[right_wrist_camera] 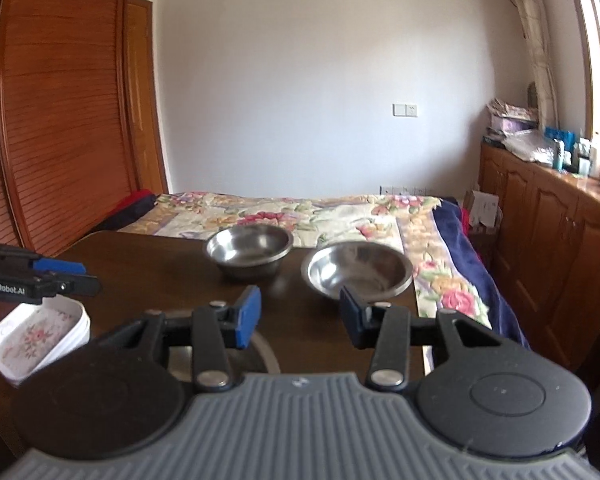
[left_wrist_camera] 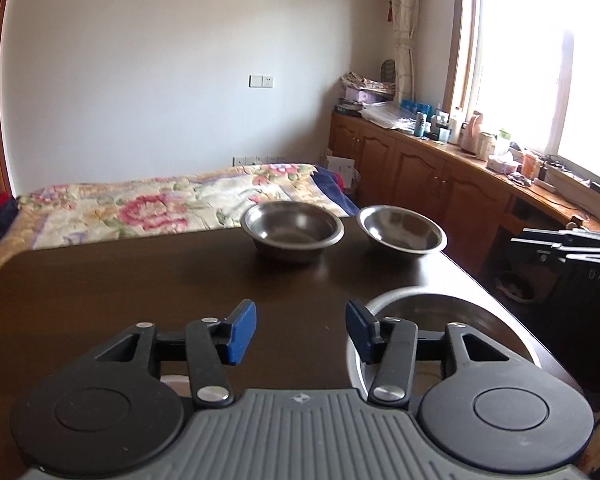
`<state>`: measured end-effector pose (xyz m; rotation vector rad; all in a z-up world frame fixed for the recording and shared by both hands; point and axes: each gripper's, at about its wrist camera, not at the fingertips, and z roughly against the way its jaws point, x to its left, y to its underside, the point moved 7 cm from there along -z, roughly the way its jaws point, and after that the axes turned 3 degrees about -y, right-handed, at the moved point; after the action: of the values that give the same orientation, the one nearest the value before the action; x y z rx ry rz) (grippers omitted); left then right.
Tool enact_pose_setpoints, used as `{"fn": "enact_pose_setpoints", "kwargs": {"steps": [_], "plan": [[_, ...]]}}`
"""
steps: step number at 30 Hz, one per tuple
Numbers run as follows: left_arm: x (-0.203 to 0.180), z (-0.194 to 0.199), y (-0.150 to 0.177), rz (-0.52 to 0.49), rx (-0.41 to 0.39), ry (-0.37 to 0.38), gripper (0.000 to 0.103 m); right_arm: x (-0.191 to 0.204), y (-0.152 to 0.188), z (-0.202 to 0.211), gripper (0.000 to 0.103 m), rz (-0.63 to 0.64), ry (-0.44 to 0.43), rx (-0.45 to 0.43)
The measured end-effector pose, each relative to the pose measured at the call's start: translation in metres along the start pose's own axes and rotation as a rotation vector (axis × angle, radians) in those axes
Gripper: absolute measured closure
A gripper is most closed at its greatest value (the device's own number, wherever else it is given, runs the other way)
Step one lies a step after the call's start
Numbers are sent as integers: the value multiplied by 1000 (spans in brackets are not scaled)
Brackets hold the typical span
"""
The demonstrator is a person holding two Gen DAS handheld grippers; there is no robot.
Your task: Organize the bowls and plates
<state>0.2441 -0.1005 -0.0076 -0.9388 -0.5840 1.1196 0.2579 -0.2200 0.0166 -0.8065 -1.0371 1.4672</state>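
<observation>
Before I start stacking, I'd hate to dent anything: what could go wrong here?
The right-hand steel bowl sits near the dark table's far right corner, so a push could slide it off towards the bed. The large steel basin lies right under the left gripper; its open fingers could knock the rim.

We look low across the dark table [left_wrist_camera: 140, 280] from both wrist cameras, facing the bed [right_wrist_camera: 300, 208] and white wall; each view shares the two steel bowls [left_wrist_camera: 292, 228] [right_wrist_camera: 358, 274], the right camera sitting nearer them.
</observation>
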Motion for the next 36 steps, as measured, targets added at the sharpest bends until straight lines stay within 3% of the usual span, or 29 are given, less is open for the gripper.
{"fn": "enact_pose_setpoints", "kwargs": {"steps": [5, 14, 20, 28, 34, 36], "plan": [[9, -12, -19, -23, -7, -24, 21, -1, -16, -15, 57, -36, -80, 9], [17, -47, -41, -45, 6, -45, 15, 10, -38, -42, 57, 19, -114, 18], [25, -68, -55, -41, 5, -51, 1, 15, -45, -71, 57, 64, -135, 63], [34, -106, -66, -46, 35, -61, 0, 4, -51, -119, 38, 58, -141, 130], [41, -135, -69, -47, 74, -59, 0, 10, -46, -152, 38, 53, -175, 199], [44, -145, -71, -44, 90, -57, 4, 11, -46, -163, 38, 56, -178, 219]]}}
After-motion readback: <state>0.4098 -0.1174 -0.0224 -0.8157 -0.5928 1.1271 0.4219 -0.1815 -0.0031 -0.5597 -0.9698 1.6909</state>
